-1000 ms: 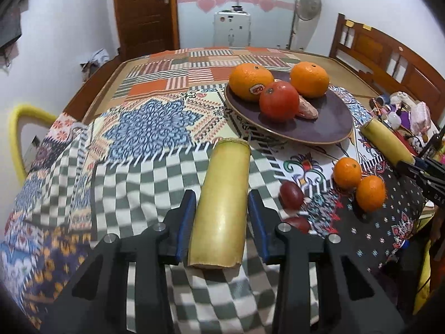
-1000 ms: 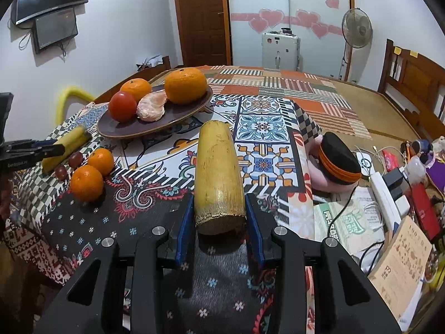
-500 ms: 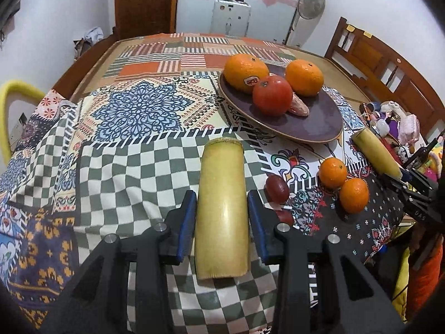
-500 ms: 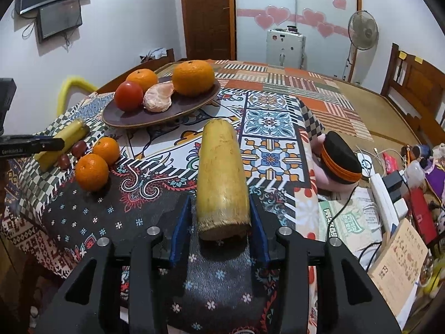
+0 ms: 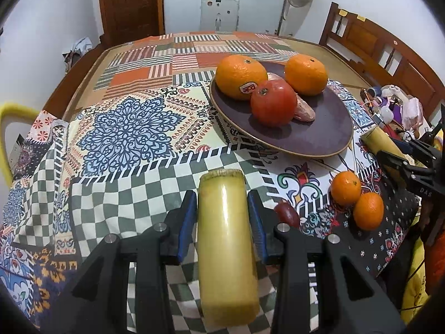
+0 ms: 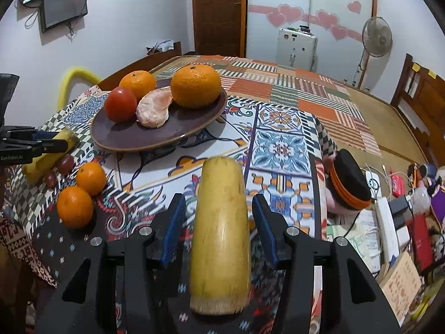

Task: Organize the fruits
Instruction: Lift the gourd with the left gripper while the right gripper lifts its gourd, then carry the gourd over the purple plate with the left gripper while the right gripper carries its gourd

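- The left gripper (image 5: 224, 217) clamps a pale yellow, smooth sugarcane piece (image 5: 226, 250) above the checkered cloth.
- The right gripper (image 6: 219, 224) stands open around a blurred second cane piece (image 6: 221, 236), gaps either side, near the plate (image 6: 133, 136).

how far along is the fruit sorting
Done: two oranges and a tomato sit on the plate. In hand: the right gripper stands open around one cane piece; the left gripper brackets another cane piece, grip unclear. Left: two small oranges and two dark red fruits on the tablecloth.
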A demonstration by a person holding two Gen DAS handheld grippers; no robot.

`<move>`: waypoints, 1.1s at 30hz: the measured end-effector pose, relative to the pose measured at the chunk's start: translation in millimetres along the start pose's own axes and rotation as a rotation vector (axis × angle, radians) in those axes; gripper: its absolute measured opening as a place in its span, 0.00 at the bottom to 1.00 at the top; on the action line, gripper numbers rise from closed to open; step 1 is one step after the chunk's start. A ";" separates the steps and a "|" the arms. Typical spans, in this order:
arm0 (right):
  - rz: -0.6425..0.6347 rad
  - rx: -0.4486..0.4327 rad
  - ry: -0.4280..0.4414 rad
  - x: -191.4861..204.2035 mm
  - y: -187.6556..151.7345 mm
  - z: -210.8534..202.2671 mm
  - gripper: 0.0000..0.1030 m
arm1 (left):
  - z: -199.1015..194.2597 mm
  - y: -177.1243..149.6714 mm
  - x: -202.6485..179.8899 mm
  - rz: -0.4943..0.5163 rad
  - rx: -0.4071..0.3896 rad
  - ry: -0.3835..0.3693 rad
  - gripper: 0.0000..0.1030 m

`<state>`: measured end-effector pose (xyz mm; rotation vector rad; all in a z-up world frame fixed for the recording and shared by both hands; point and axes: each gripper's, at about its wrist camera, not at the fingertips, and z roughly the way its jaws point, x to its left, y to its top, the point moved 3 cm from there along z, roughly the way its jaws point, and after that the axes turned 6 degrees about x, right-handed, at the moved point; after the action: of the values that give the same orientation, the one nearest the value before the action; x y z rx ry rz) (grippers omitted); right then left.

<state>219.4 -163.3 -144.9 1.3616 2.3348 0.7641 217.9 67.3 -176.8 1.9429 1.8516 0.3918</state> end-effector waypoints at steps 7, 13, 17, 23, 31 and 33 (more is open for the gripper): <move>-0.008 0.024 0.017 0.2 1.8 7.1 0.45 | 4.5 0.0 -0.7 0.000 0.000 -0.004 0.36; -0.017 0.046 0.013 2.1 3.2 13.0 0.45 | 3.9 -2.6 0.3 -0.004 0.018 -0.013 0.36; -0.010 0.041 0.015 2.3 4.6 13.0 0.34 | 3.4 -9.6 2.3 -0.001 0.031 -0.024 0.36; 0.015 0.030 0.024 -0.2 5.8 12.1 0.32 | 3.3 -15.2 -2.1 0.003 0.008 -0.006 0.36; 0.045 -0.025 0.026 -5.0 4.9 -0.4 0.32 | -19.9 -18.5 -1.4 -0.003 -0.067 0.003 0.35; 0.052 -0.044 0.028 -4.8 6.6 -5.6 0.32 | -28.9 -17.9 -1.7 -0.004 -0.087 0.004 0.35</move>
<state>223.3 -166.4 -136.4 1.4065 2.2983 0.8498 188.2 69.2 -160.2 1.8818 1.8095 0.4679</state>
